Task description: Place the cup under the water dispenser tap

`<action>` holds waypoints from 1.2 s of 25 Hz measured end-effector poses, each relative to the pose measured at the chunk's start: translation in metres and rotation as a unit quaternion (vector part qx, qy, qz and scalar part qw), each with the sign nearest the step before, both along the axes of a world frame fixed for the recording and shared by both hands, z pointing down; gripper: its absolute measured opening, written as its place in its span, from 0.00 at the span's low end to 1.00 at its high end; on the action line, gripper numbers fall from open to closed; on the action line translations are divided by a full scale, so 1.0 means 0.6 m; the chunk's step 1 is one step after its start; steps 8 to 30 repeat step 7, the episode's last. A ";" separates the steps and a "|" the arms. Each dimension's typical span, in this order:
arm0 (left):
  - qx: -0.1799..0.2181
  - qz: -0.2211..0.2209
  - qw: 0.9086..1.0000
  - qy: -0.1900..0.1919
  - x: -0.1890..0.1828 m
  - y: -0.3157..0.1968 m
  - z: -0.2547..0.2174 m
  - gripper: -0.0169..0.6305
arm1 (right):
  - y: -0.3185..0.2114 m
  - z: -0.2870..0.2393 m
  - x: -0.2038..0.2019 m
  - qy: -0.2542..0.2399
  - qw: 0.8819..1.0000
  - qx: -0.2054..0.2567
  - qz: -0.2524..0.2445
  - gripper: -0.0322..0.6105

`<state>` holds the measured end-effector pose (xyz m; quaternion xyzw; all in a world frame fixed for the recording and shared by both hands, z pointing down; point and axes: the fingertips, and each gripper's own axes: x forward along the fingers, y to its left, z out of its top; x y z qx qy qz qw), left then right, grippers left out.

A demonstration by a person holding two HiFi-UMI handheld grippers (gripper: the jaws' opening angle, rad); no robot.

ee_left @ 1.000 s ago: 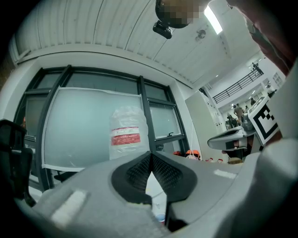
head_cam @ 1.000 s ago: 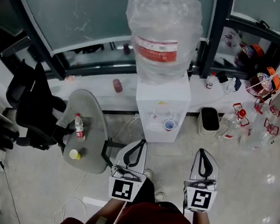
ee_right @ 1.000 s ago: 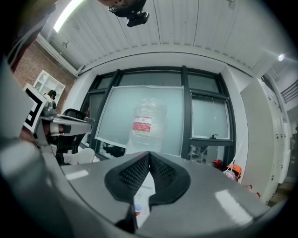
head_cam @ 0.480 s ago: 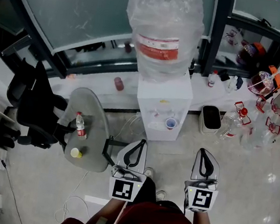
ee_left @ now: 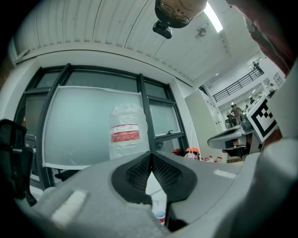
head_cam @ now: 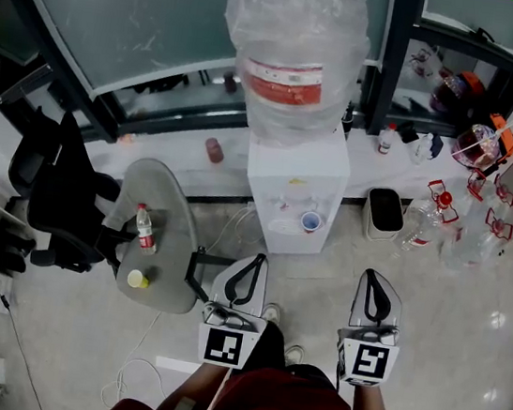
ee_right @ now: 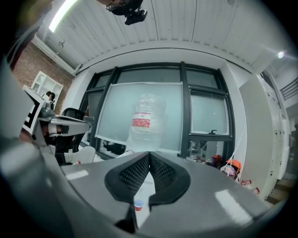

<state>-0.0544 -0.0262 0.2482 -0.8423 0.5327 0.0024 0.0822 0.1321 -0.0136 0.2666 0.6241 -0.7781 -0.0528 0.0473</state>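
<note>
A small cup with a blue rim (head_cam: 310, 221) stands in the tap recess of the white water dispenser (head_cam: 296, 172), which carries a large plastic-wrapped bottle (head_cam: 294, 58). Both grippers are held level well short of the dispenser, above the floor. My left gripper (head_cam: 253, 260) is shut with nothing in it, its pads meeting at the tip (ee_left: 150, 155). My right gripper (head_cam: 372, 276) is likewise shut and empty (ee_right: 149, 155). The cup (ee_left: 159, 215) shows small and far off below the left jaws, and the same cup (ee_right: 138, 204) shows below the right jaws.
A round grey table (head_cam: 173, 226) to the left holds a water bottle (head_cam: 144, 229) and a yellow cup (head_cam: 137, 279). A black office chair (head_cam: 60, 191) stands beyond it. A small bin (head_cam: 383, 213) and several bottles (head_cam: 444, 221) sit right of the dispenser.
</note>
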 end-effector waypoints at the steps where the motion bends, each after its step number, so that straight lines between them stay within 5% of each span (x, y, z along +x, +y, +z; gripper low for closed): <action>1: -0.002 -0.001 1.000 -0.001 -0.001 0.001 0.001 0.03 | 0.001 0.001 0.000 -0.001 1.000 -0.002 0.001 0.05; 30: -0.003 0.000 1.000 0.002 0.000 -0.003 0.003 0.03 | -0.003 -0.002 0.007 0.000 1.000 0.001 0.005 0.05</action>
